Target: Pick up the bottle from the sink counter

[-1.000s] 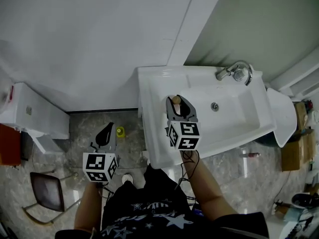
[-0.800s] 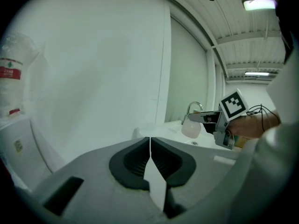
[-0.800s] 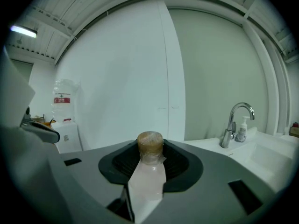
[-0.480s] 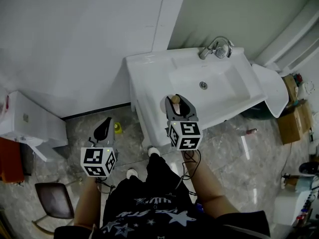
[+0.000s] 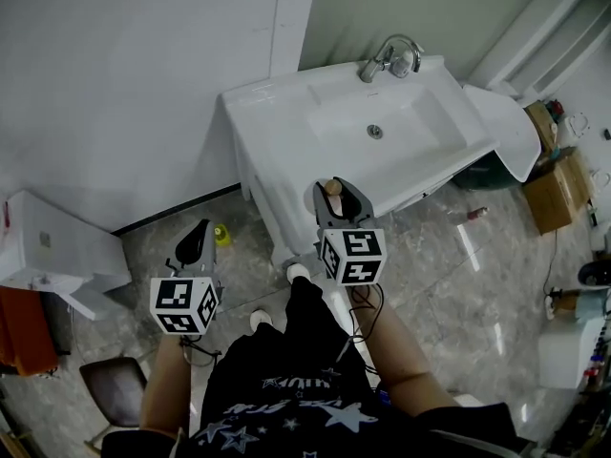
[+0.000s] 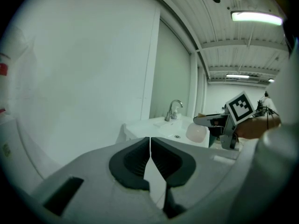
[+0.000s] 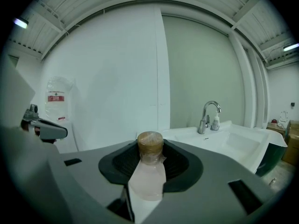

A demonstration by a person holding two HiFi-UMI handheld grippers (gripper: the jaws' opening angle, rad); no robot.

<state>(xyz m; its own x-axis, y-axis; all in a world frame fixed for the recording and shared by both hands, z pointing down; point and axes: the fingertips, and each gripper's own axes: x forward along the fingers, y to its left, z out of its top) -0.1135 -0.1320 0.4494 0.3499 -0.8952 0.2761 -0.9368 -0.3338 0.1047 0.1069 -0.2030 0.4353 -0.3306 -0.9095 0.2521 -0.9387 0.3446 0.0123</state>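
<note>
A small translucent bottle with a tan cork-like cap stands upright between the jaws of my right gripper, which is shut on it. In the head view the gripper holds it in the air just in front of the white sink counter, off the counter top. The bottle also shows in the left gripper view, held at the right. My left gripper hangs lower left over the floor, its jaws closed together with nothing between them.
The basin has a chrome faucet at its back edge with a small dispenser beside it. A white wall lies behind. A small yellow object sits on the marble floor. A chair and cardboard boxes stand at the sides.
The sink has slid up and away in the head view as the person backs off. The right gripper keeps the bottle; both grippers stay much the same in the frame.
</note>
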